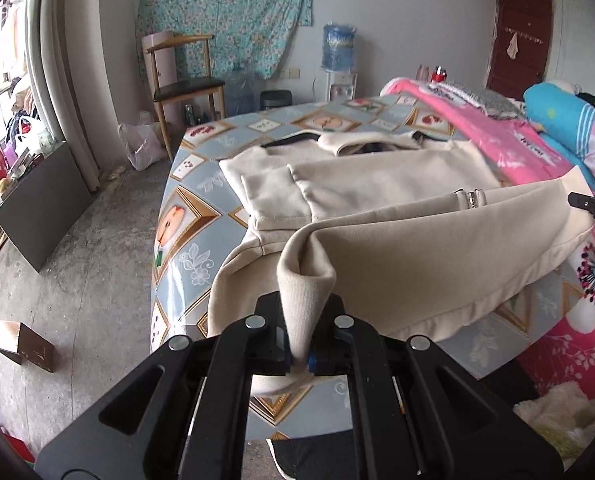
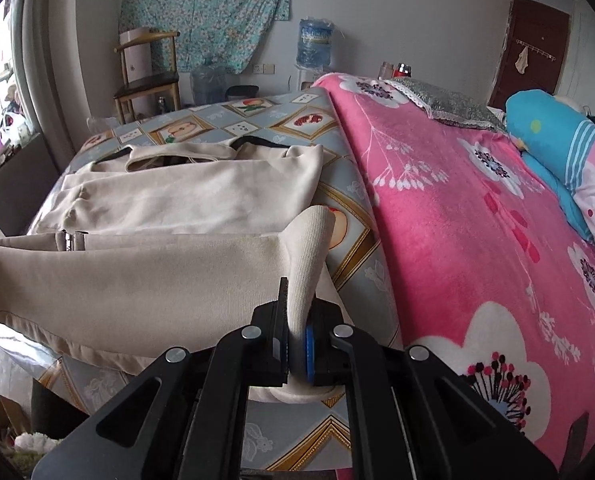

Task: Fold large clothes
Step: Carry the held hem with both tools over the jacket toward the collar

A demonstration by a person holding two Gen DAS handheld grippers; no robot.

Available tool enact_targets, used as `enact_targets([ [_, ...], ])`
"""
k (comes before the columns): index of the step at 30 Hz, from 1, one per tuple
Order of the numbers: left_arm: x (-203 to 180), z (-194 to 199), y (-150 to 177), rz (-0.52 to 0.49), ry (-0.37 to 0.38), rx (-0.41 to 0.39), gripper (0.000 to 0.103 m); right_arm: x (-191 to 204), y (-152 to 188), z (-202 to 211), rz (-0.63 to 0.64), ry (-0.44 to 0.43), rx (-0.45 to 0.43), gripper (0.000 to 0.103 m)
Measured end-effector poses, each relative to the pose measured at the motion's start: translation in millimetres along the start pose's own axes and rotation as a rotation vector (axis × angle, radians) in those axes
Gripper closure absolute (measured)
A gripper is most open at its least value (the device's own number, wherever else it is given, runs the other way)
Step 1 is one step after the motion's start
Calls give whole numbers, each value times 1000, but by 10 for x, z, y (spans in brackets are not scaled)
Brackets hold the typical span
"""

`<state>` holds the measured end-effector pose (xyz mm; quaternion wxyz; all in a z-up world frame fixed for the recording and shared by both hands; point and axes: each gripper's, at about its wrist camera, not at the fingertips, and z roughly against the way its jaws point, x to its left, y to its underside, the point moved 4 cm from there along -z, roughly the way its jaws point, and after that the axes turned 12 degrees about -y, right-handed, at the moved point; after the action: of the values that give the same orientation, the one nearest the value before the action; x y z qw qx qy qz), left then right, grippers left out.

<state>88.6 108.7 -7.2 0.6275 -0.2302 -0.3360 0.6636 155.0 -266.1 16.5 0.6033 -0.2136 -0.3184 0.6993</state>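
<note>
Both tongs clamped tight, left gripper (image 1: 299,354) and right gripper (image 2: 297,354) pinching cream jacket (image 1: 377,184) hem (lifted)

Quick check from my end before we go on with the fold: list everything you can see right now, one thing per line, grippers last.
garment: one, cream, on the table, near hem lifted
table: one, grey-blue patterned cover, under the garment
blanket: one, pink with flowers, right of the table
plush toy: one, blue, on the blanket
chair: one, wood with dark seat, by the far wall
water dispenser: one, blue bottle on top, far wall
floral cloth: one, teal, hung on the wall
door: one, dark red, far right
left gripper: one, black, shut on the hem's left corner
right gripper: one, black, shut on the hem's right corner
</note>
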Motion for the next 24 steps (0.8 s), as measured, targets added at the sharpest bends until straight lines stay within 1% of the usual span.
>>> enact_targets([
  [3,15,131,-207,19,-4,-45,98,-38,-191,39,-17,-33,-57,97],
  [6,25,82,-481,21,-2,-73,98,-80,-439,-46,-19,-64,-102,97],
  [10,74,-275,-995,29,10,-72,98,-161,-905,-367,-20,-115,-149,97],
  [12,98,-536,-1295,43,16,-54,98,-220,-1205,-617,-42,-155,-155,97],
  [15,97,-927,-1715,63,33,-27,98,-309,-1629,-1007,-67,-180,-149,97],
  [18,40,-1427,-2134,54,25,-10,98,-371,-1959,-1478,-74,-168,-122,97],
  [20,-27,-1819,-2269,26,6,25,98,-418,-2063,-1809,-71,-149,-88,97],
  [22,-129,-2276,-2231,-8,-23,94,98,-470,-2034,-2239,-85,-139,-10,97],
  [23,-182,-2476,-2176,-33,-39,133,98,-496,-1972,-2464,-87,-129,41,97],
  [24,-237,-2712,-2049,-64,-56,180,98,-522,-1896,-2667,-82,-117,91,97],
])
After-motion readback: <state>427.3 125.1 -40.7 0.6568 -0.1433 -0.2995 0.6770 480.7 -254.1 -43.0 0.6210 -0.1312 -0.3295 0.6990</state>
